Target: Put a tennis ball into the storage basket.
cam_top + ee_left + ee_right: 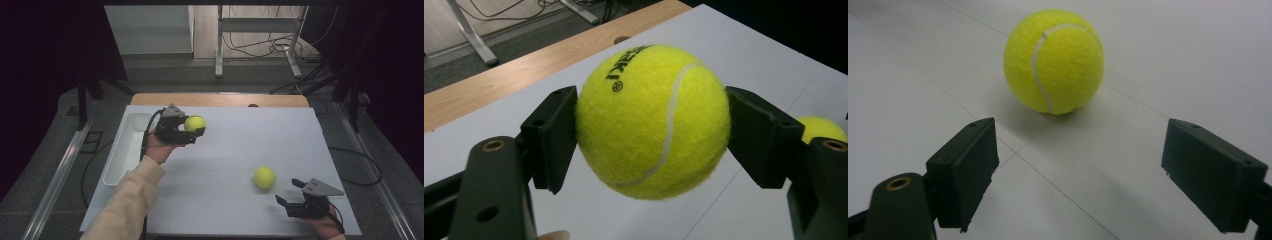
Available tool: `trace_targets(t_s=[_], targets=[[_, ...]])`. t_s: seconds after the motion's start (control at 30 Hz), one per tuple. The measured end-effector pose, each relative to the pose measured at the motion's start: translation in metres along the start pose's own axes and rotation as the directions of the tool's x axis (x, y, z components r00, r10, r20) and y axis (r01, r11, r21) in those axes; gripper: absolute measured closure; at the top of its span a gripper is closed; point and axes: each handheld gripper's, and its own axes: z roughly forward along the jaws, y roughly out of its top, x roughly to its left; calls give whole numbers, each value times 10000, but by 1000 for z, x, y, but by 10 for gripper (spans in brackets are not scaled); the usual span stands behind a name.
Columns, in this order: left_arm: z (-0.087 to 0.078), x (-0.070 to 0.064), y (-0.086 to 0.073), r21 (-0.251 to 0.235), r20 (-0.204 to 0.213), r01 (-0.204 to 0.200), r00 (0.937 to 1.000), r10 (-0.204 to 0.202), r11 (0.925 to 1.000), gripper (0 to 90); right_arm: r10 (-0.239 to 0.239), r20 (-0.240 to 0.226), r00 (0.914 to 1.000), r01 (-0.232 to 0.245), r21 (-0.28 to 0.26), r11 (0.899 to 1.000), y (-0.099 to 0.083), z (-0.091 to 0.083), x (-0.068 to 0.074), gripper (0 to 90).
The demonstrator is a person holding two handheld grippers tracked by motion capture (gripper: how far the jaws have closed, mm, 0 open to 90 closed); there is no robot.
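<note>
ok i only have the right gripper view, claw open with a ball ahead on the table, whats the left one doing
Observer: The left claw is shut on a second tennis ball, held near the table's far left.
Operator: is that ball off the table
Observer: The left gripper view suggests so: its underside hangs clear of the white surface.
Operator: anywhere to drop it
Observer: A white tray sits along the table's left edge, beside that hand.
Operator: and my ball vs the right claw
Observer: The high view shows your ball just left of and beyond the right claw, not touching.
</note>
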Motion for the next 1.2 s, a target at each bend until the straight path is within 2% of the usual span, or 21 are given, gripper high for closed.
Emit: trace_targets(t_s=[0.83,1.2], targets=[[-22,5,4,-453,-290,34,9996,-47,9990,265,32,47,10000,-32,18,10000,0,0,0,157],[-24,7,3,-504,-286,100,9995,-114,9987,265,23,60,10000,-23,24,10000,0,0,0,157]])
